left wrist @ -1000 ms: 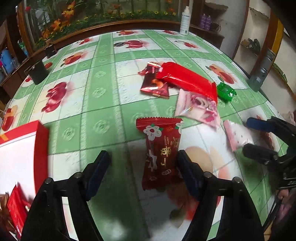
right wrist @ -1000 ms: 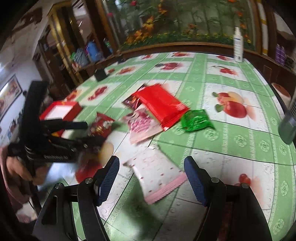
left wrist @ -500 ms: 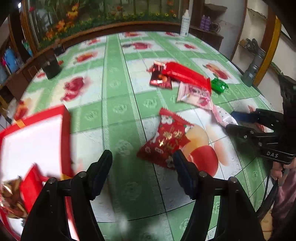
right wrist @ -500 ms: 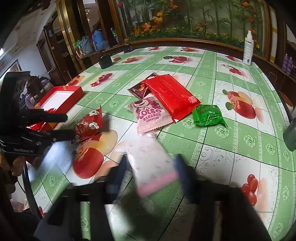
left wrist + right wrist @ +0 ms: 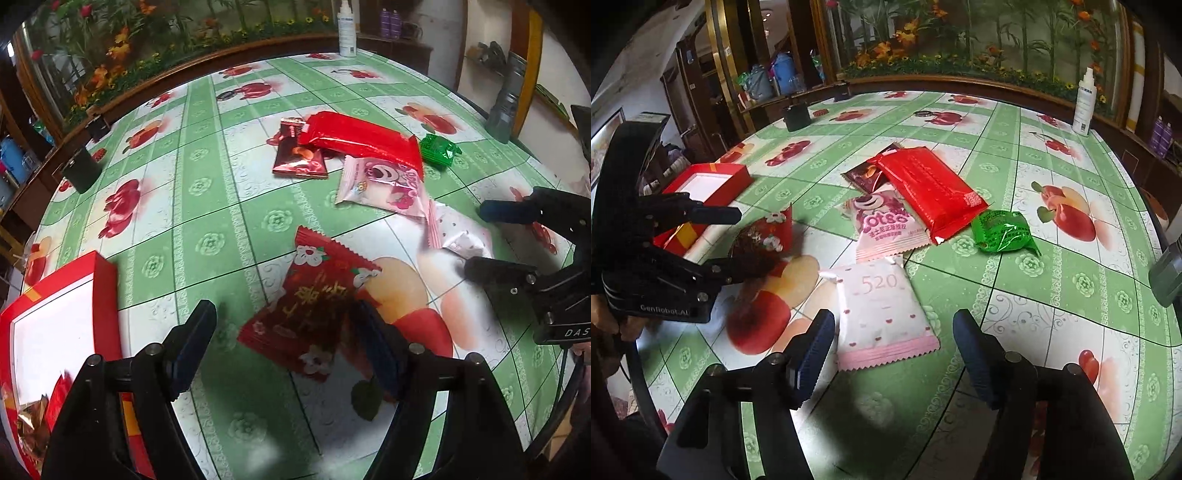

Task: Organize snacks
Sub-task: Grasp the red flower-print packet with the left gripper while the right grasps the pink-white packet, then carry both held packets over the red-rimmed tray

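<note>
My left gripper (image 5: 284,332) is open above a red snack packet (image 5: 314,306) that lies between its fingers on the table; the same packet shows in the right wrist view (image 5: 764,240). My right gripper (image 5: 894,343) is open around a white and pink "520" packet (image 5: 882,314), also visible in the left wrist view (image 5: 458,232). A red box (image 5: 55,314) with a white inside stands at the left and holds a few wrappers. A pink bear packet (image 5: 886,225), a long red packet (image 5: 931,192), a dark red packet (image 5: 299,158) and a green packet (image 5: 1001,232) lie further back.
The table wears a green and white fruit-print cloth (image 5: 221,184). A dark cup (image 5: 81,173) stands at the far left edge, a white bottle (image 5: 1084,103) at the far rim. A grey object (image 5: 506,110) stands beside the table's right edge. A wooden ledge with flowers borders the far side.
The left gripper pulled back and swung towards the red box, then moved in over the red packet, which now lies turned. The right gripper dropped lower around the "520" packet.
</note>
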